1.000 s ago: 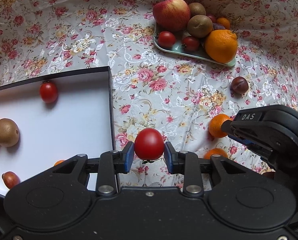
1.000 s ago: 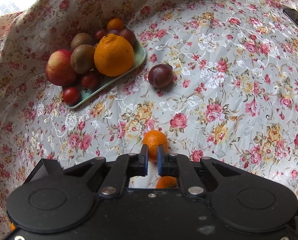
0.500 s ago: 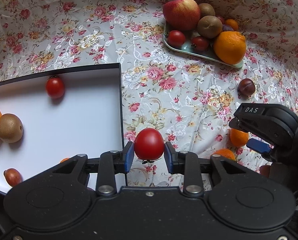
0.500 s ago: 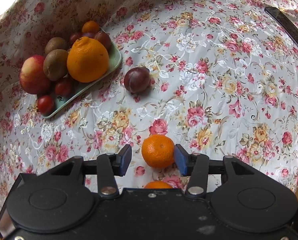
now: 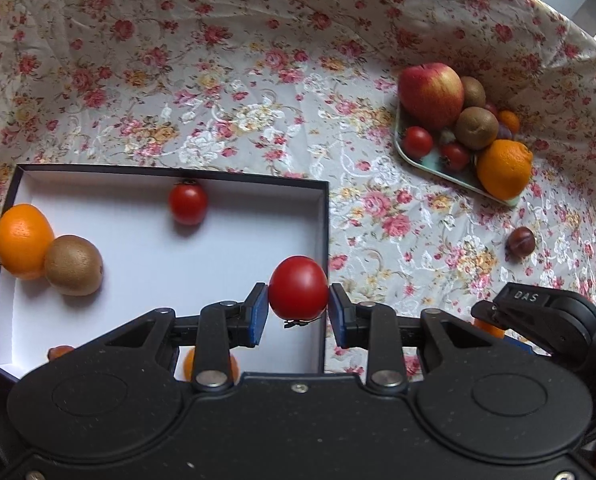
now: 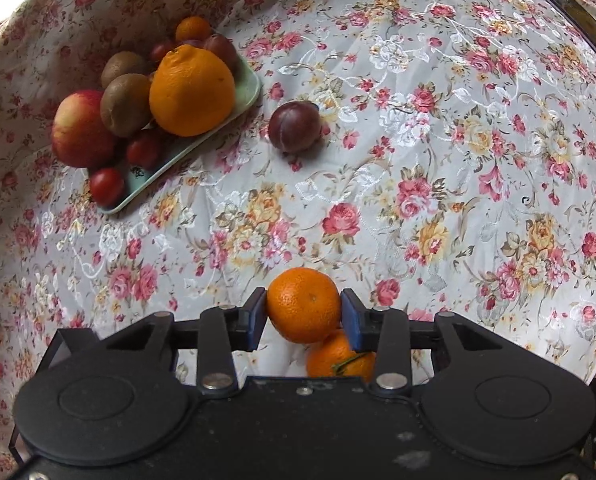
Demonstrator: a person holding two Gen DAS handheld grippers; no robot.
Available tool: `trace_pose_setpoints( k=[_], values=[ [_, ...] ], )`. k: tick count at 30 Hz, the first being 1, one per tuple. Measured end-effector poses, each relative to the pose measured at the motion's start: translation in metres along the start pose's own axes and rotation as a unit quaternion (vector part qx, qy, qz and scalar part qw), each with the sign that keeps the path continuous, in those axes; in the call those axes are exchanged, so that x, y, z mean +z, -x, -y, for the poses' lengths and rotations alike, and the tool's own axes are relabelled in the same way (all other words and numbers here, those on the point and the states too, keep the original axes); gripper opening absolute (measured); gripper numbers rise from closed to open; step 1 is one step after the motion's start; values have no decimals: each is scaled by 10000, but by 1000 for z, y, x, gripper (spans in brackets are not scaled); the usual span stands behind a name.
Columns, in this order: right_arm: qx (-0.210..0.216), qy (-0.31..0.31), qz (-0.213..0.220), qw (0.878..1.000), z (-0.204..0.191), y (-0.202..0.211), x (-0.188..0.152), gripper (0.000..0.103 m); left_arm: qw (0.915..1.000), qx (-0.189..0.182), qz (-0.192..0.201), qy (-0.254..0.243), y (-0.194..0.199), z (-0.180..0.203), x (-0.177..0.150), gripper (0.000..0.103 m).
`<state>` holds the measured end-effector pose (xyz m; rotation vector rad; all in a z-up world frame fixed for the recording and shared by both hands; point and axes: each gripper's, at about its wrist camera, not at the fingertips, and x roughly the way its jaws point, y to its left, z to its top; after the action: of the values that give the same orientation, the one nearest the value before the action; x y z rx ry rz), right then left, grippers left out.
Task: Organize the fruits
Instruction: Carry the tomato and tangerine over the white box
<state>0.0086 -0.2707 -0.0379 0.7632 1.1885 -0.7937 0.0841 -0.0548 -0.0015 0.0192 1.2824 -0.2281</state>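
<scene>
My left gripper point(image 5: 298, 309) is shut on a red tomato point(image 5: 298, 286) and holds it above the right wall of the white box point(image 5: 238, 248). Inside the box lie another tomato point(image 5: 187, 203), an orange point(image 5: 22, 240) and a kiwi point(image 5: 73, 265). In the right wrist view my right gripper point(image 6: 304, 314) is shut on a mandarin point(image 6: 303, 300), both blue pads pressed against its sides. A second mandarin point(image 6: 334, 358) lies just under it on the cloth. The right gripper's body point(image 5: 538, 314) shows at the right of the left wrist view.
A green tray point(image 6: 247, 90) at the back carries an apple point(image 6: 82, 128), kiwis, small tomatoes and a large orange point(image 6: 192, 90). A dark plum point(image 6: 295, 127) lies loose on the floral cloth beside it. A dark flat object point(image 6: 578, 20) sits at the far right edge.
My left gripper has carried the tomato leftward to the box's right wall. My right gripper opened around the mandarin and has now shut on it.
</scene>
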Motion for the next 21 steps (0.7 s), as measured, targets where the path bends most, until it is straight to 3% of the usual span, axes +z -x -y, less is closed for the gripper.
trace_pose_setpoints(
  k=[10, 21],
  values=[
    [520, 438, 164, 9976, -47, 22, -28, 41, 9984, 315, 106, 457, 7, -57, 5, 41],
    [1103, 1016, 216, 9885, -105, 41, -78, 41, 9963, 503, -50, 698, 4, -105, 7, 41]
  ],
)
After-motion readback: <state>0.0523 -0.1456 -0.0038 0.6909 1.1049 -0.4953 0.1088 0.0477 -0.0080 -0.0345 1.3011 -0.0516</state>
